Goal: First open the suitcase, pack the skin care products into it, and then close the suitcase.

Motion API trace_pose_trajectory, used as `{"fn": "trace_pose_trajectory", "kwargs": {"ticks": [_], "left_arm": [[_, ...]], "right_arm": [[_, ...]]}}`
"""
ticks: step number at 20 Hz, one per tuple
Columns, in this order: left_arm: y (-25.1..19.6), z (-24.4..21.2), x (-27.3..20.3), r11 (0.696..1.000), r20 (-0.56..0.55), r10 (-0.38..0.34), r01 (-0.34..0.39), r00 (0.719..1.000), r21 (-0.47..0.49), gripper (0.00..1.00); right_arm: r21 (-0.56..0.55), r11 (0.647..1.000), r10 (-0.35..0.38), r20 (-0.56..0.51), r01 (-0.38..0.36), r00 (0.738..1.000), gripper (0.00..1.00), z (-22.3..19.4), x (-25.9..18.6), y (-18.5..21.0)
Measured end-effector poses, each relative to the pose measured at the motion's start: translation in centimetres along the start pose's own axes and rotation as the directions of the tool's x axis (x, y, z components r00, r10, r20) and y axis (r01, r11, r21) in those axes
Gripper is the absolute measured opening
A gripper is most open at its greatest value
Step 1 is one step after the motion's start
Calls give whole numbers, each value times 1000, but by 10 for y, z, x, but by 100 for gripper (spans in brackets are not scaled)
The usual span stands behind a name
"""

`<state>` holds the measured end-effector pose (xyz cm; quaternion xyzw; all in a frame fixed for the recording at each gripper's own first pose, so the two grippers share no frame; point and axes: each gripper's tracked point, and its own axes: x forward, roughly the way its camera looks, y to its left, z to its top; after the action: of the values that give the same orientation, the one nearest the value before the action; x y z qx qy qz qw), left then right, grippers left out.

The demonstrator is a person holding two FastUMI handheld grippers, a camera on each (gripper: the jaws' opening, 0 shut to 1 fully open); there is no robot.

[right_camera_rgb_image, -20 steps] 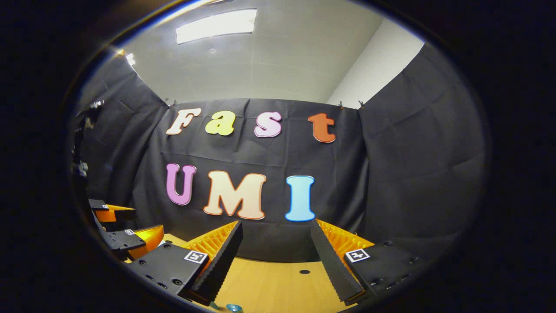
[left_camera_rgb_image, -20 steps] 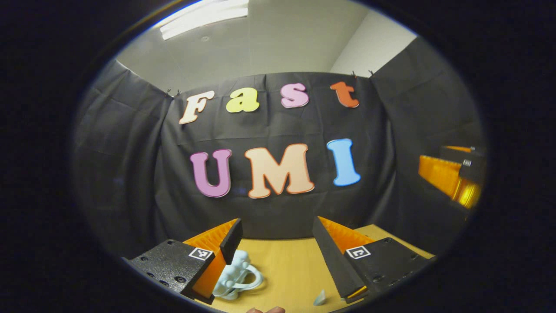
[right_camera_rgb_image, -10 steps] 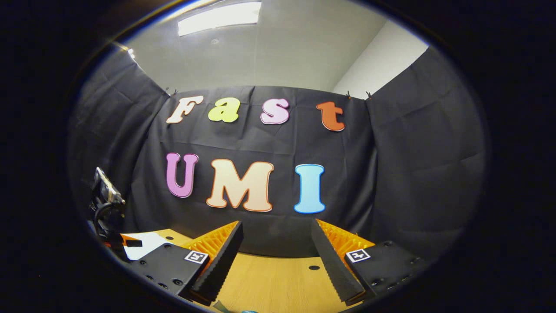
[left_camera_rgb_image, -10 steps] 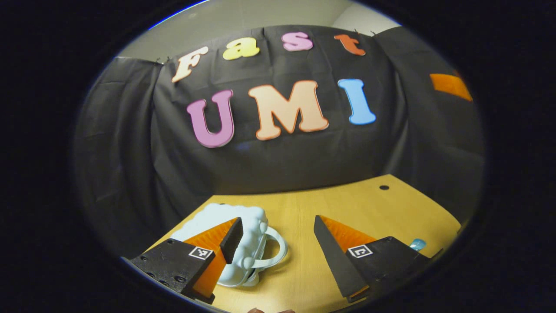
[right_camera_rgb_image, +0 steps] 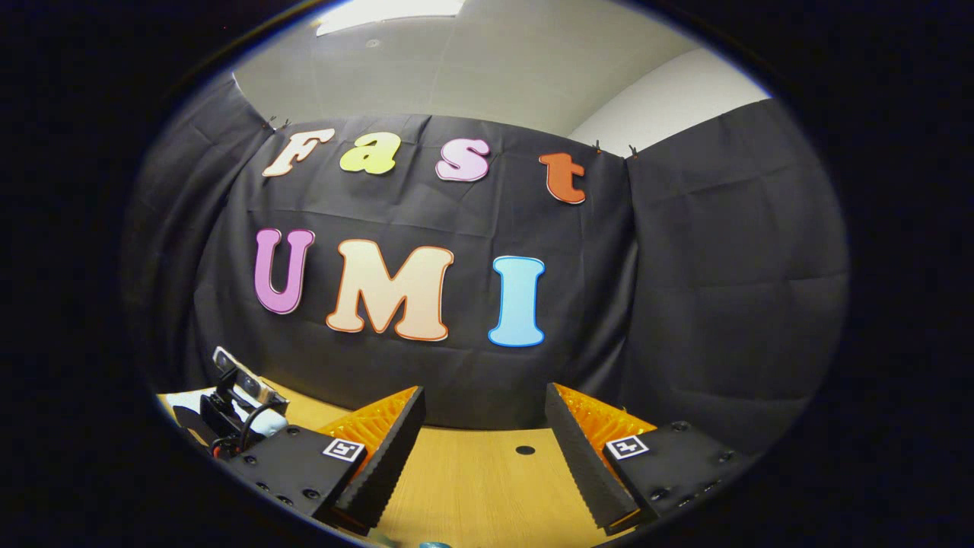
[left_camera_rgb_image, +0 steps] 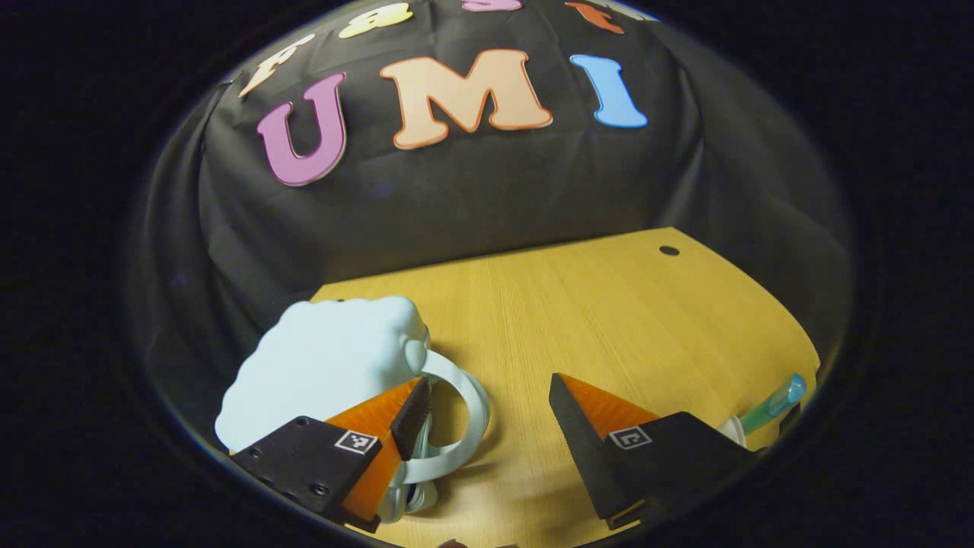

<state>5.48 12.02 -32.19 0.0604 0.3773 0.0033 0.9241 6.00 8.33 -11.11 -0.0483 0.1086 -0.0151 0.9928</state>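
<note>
Tilting down since a second ago, the left gripper (left_camera_rgb_image: 487, 396) is now hovering over the worktop (left_camera_rgb_image: 593, 304), jaws wide apart and holding nothing. Its left finger is overlapping the pale-blue suitcase (left_camera_rgb_image: 319, 365), lying closed by the handle (left_camera_rgb_image: 464, 411). Right gripper (right_camera_rgb_image: 483, 426) is hanging open, empty. A tube (left_camera_rgb_image: 772, 399) is lying at the right edge.

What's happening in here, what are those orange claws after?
A person holds a claw in each hand. The left gripper, open, hangs just over a pale blue cloud-shaped suitcase, closed on the wooden table, one finger beside its handle. The right gripper waits open above the table. Nothing is packed yet.
</note>
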Motion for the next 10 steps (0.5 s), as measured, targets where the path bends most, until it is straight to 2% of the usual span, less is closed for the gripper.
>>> {"fn": "trace_pose_trajectory", "kwargs": {"ticks": [4,6,7,8,9,10], "left_arm": [[7,-27,34,1000,-122,3,-2,992,6,92],[5,-35,43,1000,-159,-11,11,987,0,86],[3,-38,46,1000,-173,-22,22,985,-3,73],[0,-41,48,999,-189,-40,40,981,-4,75],[0,-44,49,999,-203,-48,47,978,-7,59],[3,-46,49,999,-209,-41,40,977,-8,50]], "right_arm": [[-22,999,-27,-47,26,999,99,-15,2,-3],[-29,999,-34,-62,32,997,97,-22,3,-5],[-34,999,-38,-67,36,997,99,-23,5,-7],[-37,999,-40,-69,38,997,99,-23,5,-8],[-37,999,-40,-68,38,997,99,-23,4,-8],[-38,999,-39,-64,37,997,99,-22,4,-8]]}}
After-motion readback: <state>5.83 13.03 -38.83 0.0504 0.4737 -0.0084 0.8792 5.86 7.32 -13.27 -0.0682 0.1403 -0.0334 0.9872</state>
